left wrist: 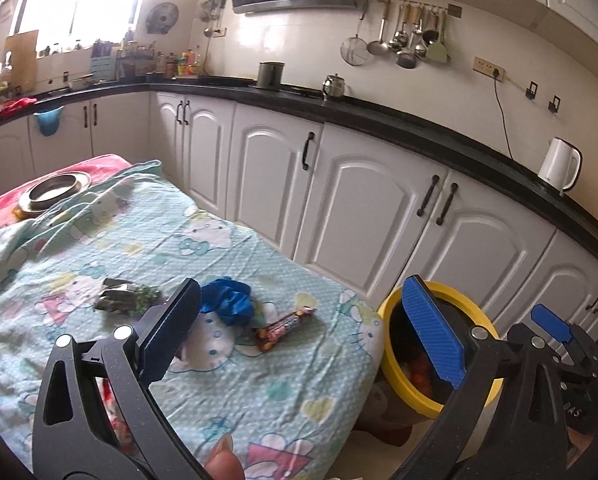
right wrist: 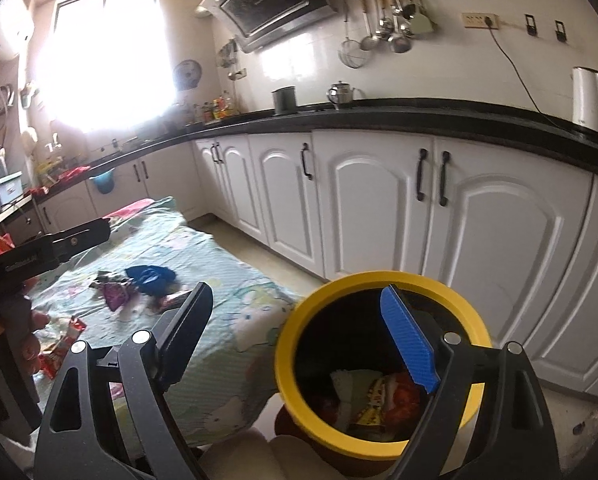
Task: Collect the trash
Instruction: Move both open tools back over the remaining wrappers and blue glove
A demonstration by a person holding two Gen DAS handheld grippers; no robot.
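Note:
A table under a light green cartoon-print cloth [left wrist: 259,380] carries loose trash: a crumpled blue piece [left wrist: 229,300], a dark candy wrapper [left wrist: 285,326] and a silver-green wrapper [left wrist: 125,298]. My left gripper [left wrist: 301,286] hovers open over the table's near end, with nothing between its fingers. Just off the table's right edge stands a yellow-rimmed bin [right wrist: 379,280] holding wrappers [right wrist: 379,396]. Above the bin's mouth my right gripper [right wrist: 295,294] is open and empty. The right wrist view also shows the blue piece [right wrist: 151,278], a purple wrapper [right wrist: 117,296] and a red wrapper [right wrist: 65,340].
White cabinets [left wrist: 363,208] under a black counter [left wrist: 419,124] run close behind the table and bin, with a strip of floor [right wrist: 259,256] between. A metal bowl [left wrist: 55,192] sits at the table's far left. A white kettle [left wrist: 559,164] stands on the counter.

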